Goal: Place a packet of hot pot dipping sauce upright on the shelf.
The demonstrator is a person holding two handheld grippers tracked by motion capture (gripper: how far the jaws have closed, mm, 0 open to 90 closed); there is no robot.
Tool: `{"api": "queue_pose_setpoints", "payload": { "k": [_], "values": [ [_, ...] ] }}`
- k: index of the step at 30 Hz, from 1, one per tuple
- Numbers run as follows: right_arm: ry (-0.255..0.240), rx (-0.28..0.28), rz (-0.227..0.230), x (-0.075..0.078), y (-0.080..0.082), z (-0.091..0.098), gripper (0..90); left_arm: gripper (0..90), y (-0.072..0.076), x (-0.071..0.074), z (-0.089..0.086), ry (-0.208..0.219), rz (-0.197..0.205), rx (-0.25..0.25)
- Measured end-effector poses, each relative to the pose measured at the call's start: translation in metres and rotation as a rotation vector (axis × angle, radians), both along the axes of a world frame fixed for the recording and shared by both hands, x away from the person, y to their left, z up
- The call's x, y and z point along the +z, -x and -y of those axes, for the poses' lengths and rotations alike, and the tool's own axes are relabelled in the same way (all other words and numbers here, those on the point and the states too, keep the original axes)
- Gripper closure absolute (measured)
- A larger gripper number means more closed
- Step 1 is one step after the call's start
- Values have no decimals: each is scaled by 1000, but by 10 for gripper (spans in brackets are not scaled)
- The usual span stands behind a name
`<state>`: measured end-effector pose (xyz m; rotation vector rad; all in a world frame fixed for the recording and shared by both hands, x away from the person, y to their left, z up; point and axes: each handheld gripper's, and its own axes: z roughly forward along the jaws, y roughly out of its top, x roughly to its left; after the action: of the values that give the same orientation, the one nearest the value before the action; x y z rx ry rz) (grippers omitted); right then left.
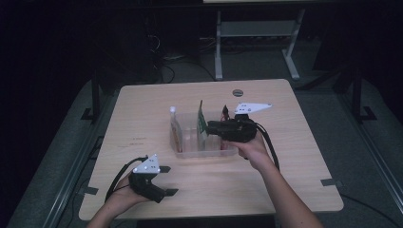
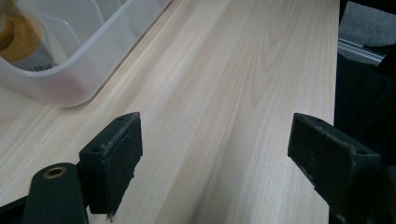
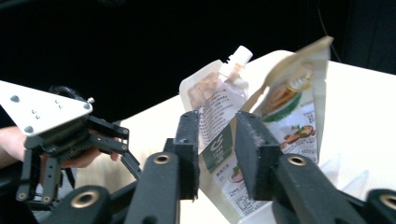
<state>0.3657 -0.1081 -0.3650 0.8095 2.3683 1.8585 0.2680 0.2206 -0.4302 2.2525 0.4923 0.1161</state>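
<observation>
The green-and-beige flat snack packet (image 1: 201, 124) stands upright in the middle section of a clear plastic divided bin (image 1: 204, 151) at the centre of the pale wooden table (image 1: 142, 118). The right gripper (image 3: 216, 154) reaches in from the bin's right side, and its two black jaws are closed on the packet's edge, one pad on each face. Just beyond the packet in the right gripper view stands a clear spouted pouch with a white cap (image 3: 215, 95), which sits in the bin's left section in the high view. A red-topped packet (image 1: 224, 113) rises behind the right gripper at the bin's right end. The left gripper (image 1: 166, 180) hangs near the table's front edge, well apart from the bin, with its jaws spread wide over bare wood and nothing between them.
</observation>
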Motion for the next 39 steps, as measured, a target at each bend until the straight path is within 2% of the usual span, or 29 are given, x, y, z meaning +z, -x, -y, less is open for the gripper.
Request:
{"api": "queue_pose_setpoints", "payload": {
  "k": [6,11,14,17,19,23,26,31,39],
  "values": [
    [72,-5,27,4,6,0,570,174,0,0,-1,4,-2,7],
    [74,6,20,7,13,5,463,174,-1,1,-1,-2,2,5],
    [74,7,22,10,18,10,449,174,-1,2,0,1,4,3],
    [80,19,23,11,24,14,490,174,-1,1,0,-3,3,3],
    [90,42,21,9,29,15,596,174,-1,1,1,-1,6,1],
    [111,97,34,3,34,14,886,174,-1,1,1,1,4,3],
    [130,167,40,-1,36,5,899,174,0,1,1,4,6,3],
    [137,224,53,-4,38,-13,898,174,0,1,1,2,5,-1],
    [122,219,65,0,26,-28,898,174,0,1,0,1,2,-5]
  ]
}}
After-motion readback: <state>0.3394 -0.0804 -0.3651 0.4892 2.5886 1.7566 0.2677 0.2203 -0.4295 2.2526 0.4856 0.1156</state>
